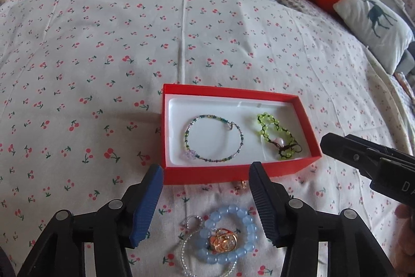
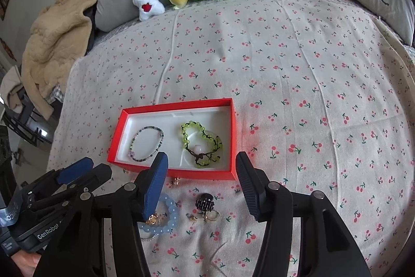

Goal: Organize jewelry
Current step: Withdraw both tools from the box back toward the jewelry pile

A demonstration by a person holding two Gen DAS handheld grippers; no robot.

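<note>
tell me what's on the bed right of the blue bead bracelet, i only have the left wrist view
Observer: A black hair claw lies there, apart from the blue bead bracelet.
Operator: anything else near it
Observer: A ring sits just beside the claw on its near side, and a small gold piece lies left of the ring.
Operator: is the right gripper open
Observer: Yes, the right gripper is open and holds nothing; the claw lies on the bed between its two fingers in that view.
</note>
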